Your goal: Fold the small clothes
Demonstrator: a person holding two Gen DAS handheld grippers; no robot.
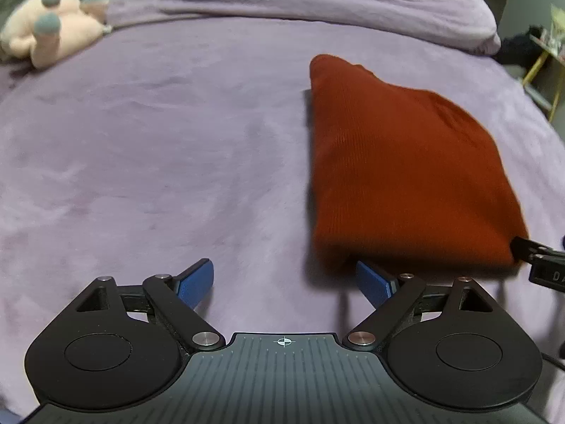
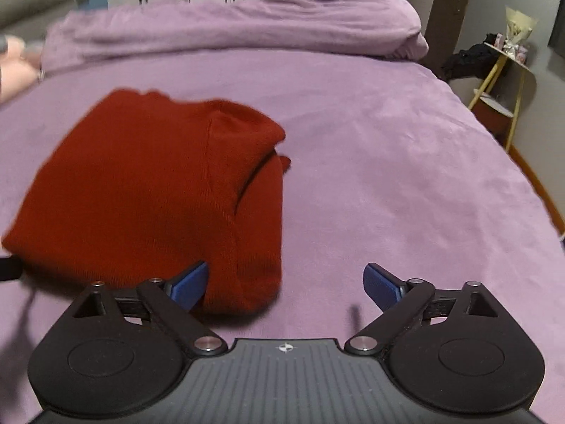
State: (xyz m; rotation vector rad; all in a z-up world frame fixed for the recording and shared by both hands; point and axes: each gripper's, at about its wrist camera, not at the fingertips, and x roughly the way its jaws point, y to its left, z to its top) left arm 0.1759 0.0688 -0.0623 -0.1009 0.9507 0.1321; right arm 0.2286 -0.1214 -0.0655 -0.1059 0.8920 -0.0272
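The garment [image 2: 152,194] is a red knit piece lying on the bed [image 2: 370,176], already doubled into a thick, roughly rectangular bundle. In the right wrist view a layered edge and a seam run down its right side, and one corner pokes out from under the upper layer. In the left wrist view the same bundle [image 1: 406,162] lies to the right of centre, its near edge casting a shadow on the cover.

The left gripper [image 1: 284,284] stands wide, holding nothing; its right finger lies just at the bundle's near left corner, though contact cannot be confirmed. The right gripper [image 2: 286,284] is also wide and empty; its left finger overlaps the near edge of the bundle, its right finger is over bare cover. Both views are blurred by motion.

The fold appears largely complete; a final fold or a tidy-up seems to remain.

Risks from here:
- A finger catching the near edge while wide could drag the top layer and open the fold.
- Closing on one layer only would peel the stack apart when lifted.
- The plush cover may be pinched with the knit, pulling it up.
- The protruding corner may slip out further if the bundle is shifted sideways.

A rolled duvet [image 2: 229,31] lies across the far side, a plush toy [image 1: 49,28] at far left, and a side table [image 2: 505,81] beyond the bed.
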